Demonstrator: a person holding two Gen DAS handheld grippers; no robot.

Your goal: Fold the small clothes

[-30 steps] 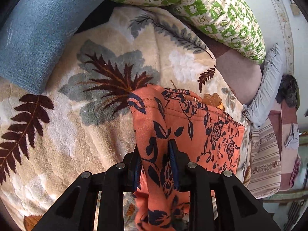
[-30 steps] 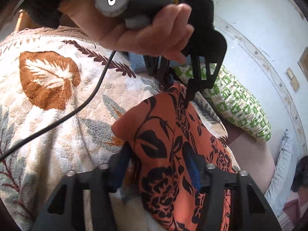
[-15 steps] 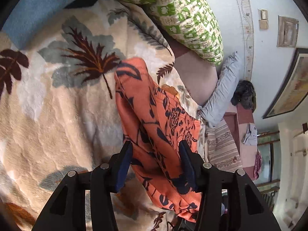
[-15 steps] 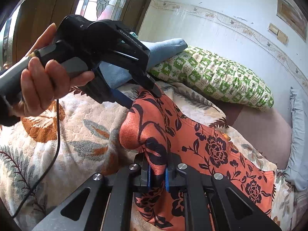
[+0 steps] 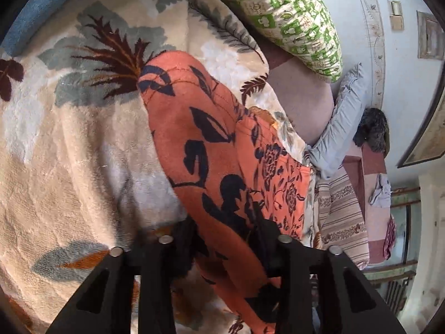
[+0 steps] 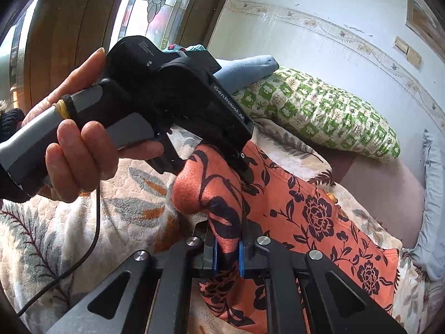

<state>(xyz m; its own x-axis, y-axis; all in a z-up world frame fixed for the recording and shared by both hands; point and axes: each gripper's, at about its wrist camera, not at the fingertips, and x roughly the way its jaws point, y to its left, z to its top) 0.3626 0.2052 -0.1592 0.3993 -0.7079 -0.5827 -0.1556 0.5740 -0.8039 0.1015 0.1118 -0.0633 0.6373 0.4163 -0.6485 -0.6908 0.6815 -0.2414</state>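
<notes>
Right wrist view: the right gripper (image 6: 228, 253) clamps the orange navy-flowered garment (image 6: 306, 217) on the plush leaf-patterned blanket (image 6: 133, 208), while the left gripper (image 5: 226, 239), jaws just closing, pinches it too.

1. The orange floral-print cloth garment (image 5: 211, 150) runs off the near edge of the left wrist view, its hem unseen.
2. The left hand-held gripper (image 5: 225, 239) has dark, blurred pads; contact with the cloth cannot be told.
3. The blue fabric roll (image 6: 244, 69) is mostly hidden behind that gripper's body.

Leaf-patterned fleece blanket (image 5: 83, 153), green-and-white checked pillow (image 6: 319, 114), blue towel (image 6: 244, 69), grey pillow (image 5: 339, 128), stained-glass window (image 6: 155, 8)
</notes>
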